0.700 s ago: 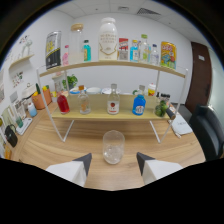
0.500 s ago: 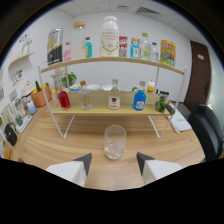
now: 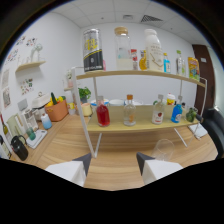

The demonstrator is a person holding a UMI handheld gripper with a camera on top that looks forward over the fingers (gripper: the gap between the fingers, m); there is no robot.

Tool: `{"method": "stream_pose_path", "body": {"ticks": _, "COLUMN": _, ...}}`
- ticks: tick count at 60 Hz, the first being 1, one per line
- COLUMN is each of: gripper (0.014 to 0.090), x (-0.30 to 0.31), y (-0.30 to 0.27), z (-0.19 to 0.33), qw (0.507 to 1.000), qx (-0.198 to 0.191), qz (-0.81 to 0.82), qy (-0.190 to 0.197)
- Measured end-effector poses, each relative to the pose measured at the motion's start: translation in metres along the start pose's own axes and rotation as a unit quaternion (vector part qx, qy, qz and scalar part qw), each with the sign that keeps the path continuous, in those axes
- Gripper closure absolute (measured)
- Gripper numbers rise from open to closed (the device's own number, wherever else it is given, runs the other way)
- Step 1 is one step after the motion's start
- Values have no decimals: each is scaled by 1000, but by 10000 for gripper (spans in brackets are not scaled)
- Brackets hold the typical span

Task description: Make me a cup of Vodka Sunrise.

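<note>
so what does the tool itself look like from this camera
Only the front of the tool shows: two fingers, each a broad white block with a dark grey wedge-shaped tip on its inner edge, the tips facing each other across an open gap. Below them the view is black, so the body, any cables or markings, and the hand holding it cannot be seen.

One two-tier shelf rack (image 3: 145, 125). One empty glass (image 3: 163, 149) on table. One red-liquid bottle (image 3: 103, 114). One blue bottle (image 3: 176, 113). One orange pot (image 3: 56, 110). Two gripper fingers (image 3: 75, 170).
</note>
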Motion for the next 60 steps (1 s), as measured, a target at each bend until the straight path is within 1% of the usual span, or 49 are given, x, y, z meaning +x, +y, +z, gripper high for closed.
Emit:
{"method": "stream_pose_path", "body": {"ticks": 5, "gripper": 200, "x": -21, "y": -23, "z": 24, "qw": 1000, "qx": 21, "qz": 1, "qy": -13}}
{"method": "stream_pose_path", "body": {"ticks": 10, "gripper": 200, "x": -29, "y": -47, "z": 50, "qw": 999, "qx": 43, "qz": -4, "qy": -12}}
{"method": "stream_pose_path", "body": {"ticks": 21, "gripper": 205, "x": -38, "y": -79, "z": 100, "qw": 998, "qx": 65, "qz": -10, "qy": -11}}
{"method": "stream_pose_path", "body": {"ticks": 29, "gripper": 311, "x": -38, "y": -84, "z": 128, "qw": 998, "qx": 63, "qz": -17, "qy": -2}}
{"method": "stream_pose_path", "body": {"ticks": 34, "gripper": 416, "x": -34, "y": -85, "z": 141, "qw": 998, "qx": 62, "qz": -24, "qy": 9}}
{"method": "stream_pose_path", "body": {"ticks": 36, "gripper": 465, "x": -33, "y": -85, "z": 145, "qw": 998, "qx": 62, "qz": -27, "qy": 12}}
{"method": "stream_pose_path", "body": {"ticks": 40, "gripper": 629, "x": -31, "y": -84, "z": 150, "qw": 997, "qx": 62, "qz": -30, "qy": 17}}
{"method": "stream_pose_path", "body": {"ticks": 42, "gripper": 685, "x": -32, "y": -85, "z": 152, "qw": 997, "qx": 64, "qz": -32, "qy": 17}}
{"method": "stream_pose_path", "body": {"ticks": 47, "gripper": 688, "x": -30, "y": -86, "z": 152, "qw": 997, "qx": 67, "qz": -35, "qy": 23}}
{"method": "stream_pose_path", "body": {"ticks": 55, "gripper": 698, "x": -33, "y": -86, "z": 150, "qw": 997, "qx": 67, "qz": -42, "qy": 7}}
{"method": "stream_pose_path", "body": {"ticks": 60, "gripper": 702, "x": -33, "y": -88, "z": 143, "qw": 996, "qx": 71, "qz": -49, "qy": 6}}
